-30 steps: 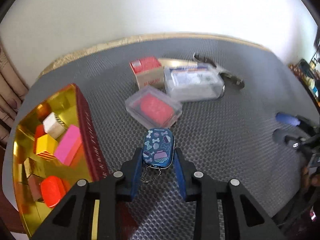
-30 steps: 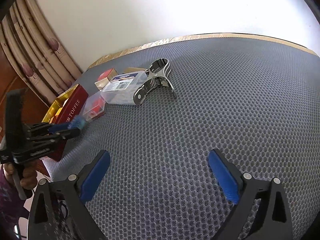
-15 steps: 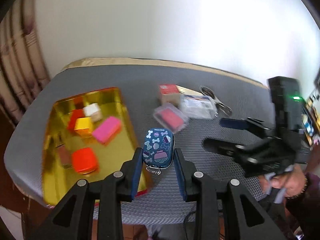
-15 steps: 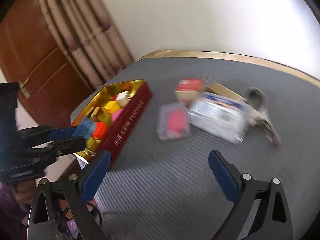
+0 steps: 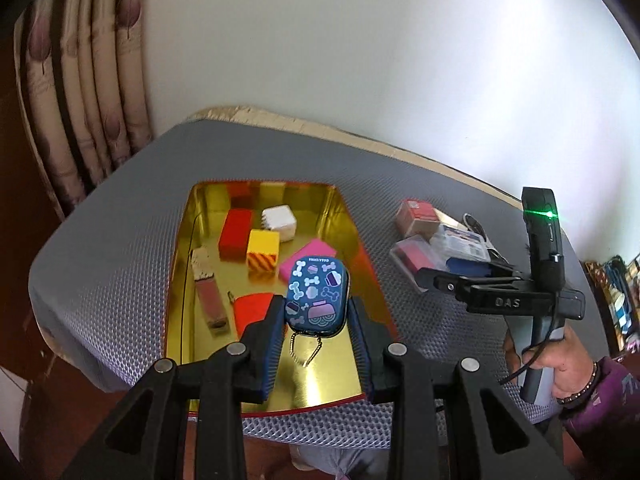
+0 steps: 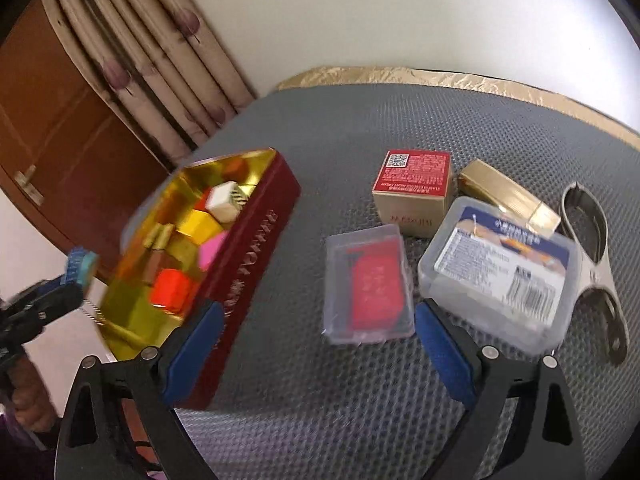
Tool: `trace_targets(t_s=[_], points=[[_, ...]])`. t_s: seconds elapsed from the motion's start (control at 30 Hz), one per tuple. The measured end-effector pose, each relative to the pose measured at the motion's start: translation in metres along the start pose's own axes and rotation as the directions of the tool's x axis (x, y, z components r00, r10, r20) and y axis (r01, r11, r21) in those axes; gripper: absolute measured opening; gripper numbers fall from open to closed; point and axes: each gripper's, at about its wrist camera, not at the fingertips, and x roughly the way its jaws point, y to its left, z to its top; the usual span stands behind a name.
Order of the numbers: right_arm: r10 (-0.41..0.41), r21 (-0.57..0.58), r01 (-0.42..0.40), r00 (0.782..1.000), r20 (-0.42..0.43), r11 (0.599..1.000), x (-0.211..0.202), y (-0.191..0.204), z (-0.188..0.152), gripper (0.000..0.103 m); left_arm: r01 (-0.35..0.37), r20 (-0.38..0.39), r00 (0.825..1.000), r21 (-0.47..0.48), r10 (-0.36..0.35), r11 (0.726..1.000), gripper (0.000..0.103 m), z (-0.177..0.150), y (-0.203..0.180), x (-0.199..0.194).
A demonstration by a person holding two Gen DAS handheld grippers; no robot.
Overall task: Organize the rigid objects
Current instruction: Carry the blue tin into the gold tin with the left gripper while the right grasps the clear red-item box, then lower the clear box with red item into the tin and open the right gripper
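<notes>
My left gripper [image 5: 316, 305] is shut on a small blue tin [image 5: 316, 292] printed with bones, a ball chain dangling under it. The tin hangs over the near right part of the open gold-lined toffee tin [image 5: 180, 280], which holds several coloured blocks. In the right wrist view the toffee tin's red wall [image 6: 248, 248] faces me, and the left gripper [image 6: 78, 270] shows at the far left. My right gripper [image 6: 318, 310] is open, above the mat. A clear case with a red insert [image 6: 368, 284] lies just ahead of it, between the finger lines but untouched.
Right of the clear case sit a labelled clear plastic box [image 6: 500, 272], a red-and-gold carton [image 6: 412, 188], a gold bar box [image 6: 508, 196] and a metal clamp [image 6: 592, 264]. Curtains and a wooden door stand beyond the table's left edge. A hand [image 5: 560, 364] holds the right gripper.
My left gripper has carried the blue tin up and to the left, from over the mat to over the gold tin. The right gripper swung left toward the clear case and stayed open.
</notes>
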Motion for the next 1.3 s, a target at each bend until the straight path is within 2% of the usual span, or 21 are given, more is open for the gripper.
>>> trace_targets(t_s=[0.07, 0.17, 0.2, 0.23, 0.37, 0.6, 0.8, 0.93, 1.03, 1.1, 1.2, 1.3], points=[[-0.024, -0.021, 0.023, 0.999, -0.027, 1.0, 0.012, 0.001, 0.007, 0.093, 0.002, -0.009, 1.0, -0.023, -0.002, 1.0, 0.031, 0.0, 0.007, 0.002], [-0.071, -0.065, 0.067, 0.996, -0.063, 0.996, 0.028, 0.005, 0.015, 0.081, 0.002, -0.017, 1.0, -0.064, -0.003, 0.998, 0.031, 0.001, 0.019, 0.005], [-0.097, -0.081, 0.091, 0.992, -0.081, 0.993, 0.033, 0.006, 0.017, 0.06, 0.004, -0.02, 1.0, -0.076, -0.005, 0.997, 0.031, 0.002, 0.023, 0.006], [-0.136, -0.097, 0.125, 0.983, -0.123, 0.987, 0.042, 0.006, 0.018, 0.052, 0.006, -0.025, 1.0, -0.087, -0.008, 0.996, 0.031, 0.002, 0.026, 0.007], [-0.19, -0.139, 0.172, 0.973, -0.131, 0.975, 0.042, 0.016, 0.017, 0.051, 0.007, -0.032, 0.999, -0.114, -0.01, 0.993, 0.031, 0.003, 0.037, 0.009], [-0.087, -0.027, 0.085, 0.994, -0.068, 0.996, 0.004, 0.012, -0.007, 0.05, 0.03, -0.076, 0.996, -0.081, -0.036, 0.996, 0.031, 0.001, 0.026, 0.022], [-0.043, 0.041, 0.043, 0.999, -0.002, 0.998, -0.036, 0.008, -0.027, 0.05, 0.056, -0.128, 0.99, -0.015, -0.057, 0.998, 0.031, 0.011, 0.007, 0.045], [-0.009, 0.106, 0.006, 1.0, 0.03, 0.994, -0.056, -0.001, -0.037, 0.05, 0.08, -0.186, 0.979, 0.006, -0.078, 0.997, 0.032, 0.019, -0.002, 0.072], [-0.01, 0.123, 0.005, 0.999, 0.044, 0.992, -0.062, -0.003, -0.042, 0.05, 0.118, -0.243, 0.964, 0.028, -0.108, 0.993, 0.034, 0.021, -0.011, 0.09], [-0.008, 0.126, 0.002, 0.999, 0.049, 0.992, -0.068, -0.004, -0.045, 0.05, 0.106, -0.229, 0.969, 0.026, -0.097, 0.994, 0.036, 0.021, -0.012, 0.091], [0.001, 0.125, -0.008, 0.998, 0.06, 0.992, -0.073, -0.002, -0.044, 0.05, 0.046, -0.202, 0.979, 0.036, -0.038, 0.998, 0.037, 0.02, -0.009, 0.083], [0.033, 0.111, -0.04, 0.997, 0.069, 0.993, -0.077, 0.009, -0.038, 0.05, -0.024, -0.119, 0.993, -0.003, 0.023, 1.0, 0.038, 0.017, 0.002, 0.053]])
